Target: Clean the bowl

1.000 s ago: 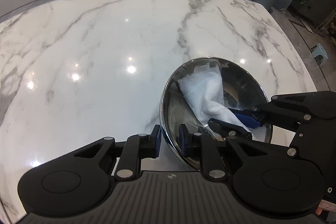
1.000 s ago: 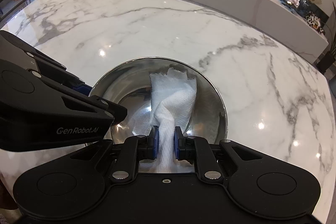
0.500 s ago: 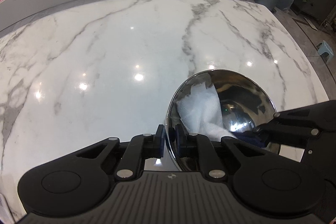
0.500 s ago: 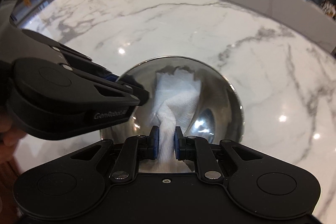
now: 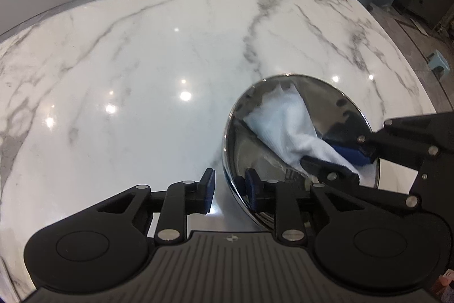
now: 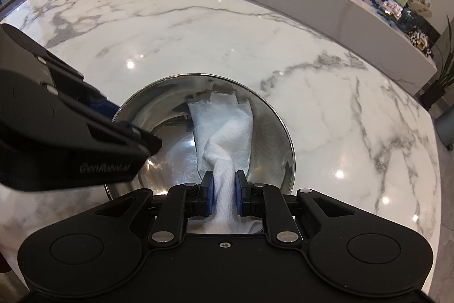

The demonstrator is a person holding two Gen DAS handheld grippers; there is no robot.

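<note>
The marble table (image 5: 142, 61) is carrying the steel bowl (image 5: 334, 95), which is sitting near its front edge, tilted so its open side is facing the grippers. The left gripper (image 5: 228, 186) is straddling the bowl's near-left rim: one blue pad is outside the wall, the other inside, and the jaws are opening, neither pad pressing on the metal. Inside the bowl the white cloth (image 6: 224, 132) is lying spread against the far wall and running back as a twisted strand into the right gripper (image 6: 222, 196), whose pads are squeezing it tight.

Compared with half a second ago, the left jaws, then pinching the rim, are now standing apart around it; the cloth is sitting much as it was.

Both grippers are pointing steeply down at the table, the right one reaching into the bowl from the right.
</note>
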